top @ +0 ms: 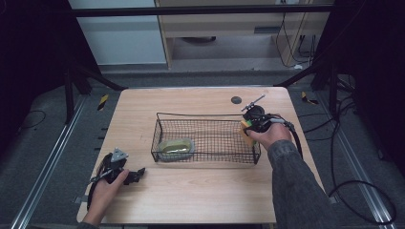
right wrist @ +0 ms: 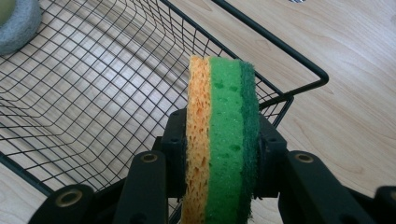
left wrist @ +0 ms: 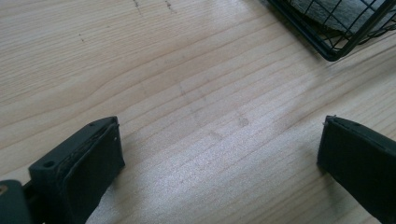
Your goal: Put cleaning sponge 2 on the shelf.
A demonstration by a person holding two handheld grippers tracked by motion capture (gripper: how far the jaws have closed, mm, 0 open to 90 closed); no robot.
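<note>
A wire basket (top: 205, 138) sits mid-table (top: 191, 200), a pad (top: 175, 147) inside its left end.

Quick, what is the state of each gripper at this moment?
Left gripper: open, holding nothing, over bare table.
Right gripper: closed on the sponge, at the wire basket.

In my right gripper view, the sponge (right wrist: 223, 140) runs off the bottom edge, and my jaws cover its lower flanks. The grey pad (right wrist: 16, 21) is cropped by the top left corner there. In my left gripper view, the wire basket (left wrist: 327, 46) is cut by the top and right edges, so only one corner appears. In the high view, my right hand (top: 270, 136) hides most of my right gripper (top: 248, 130); the dark spot (top: 236, 100) on the table (top: 200, 191) is too small to identify.
</note>
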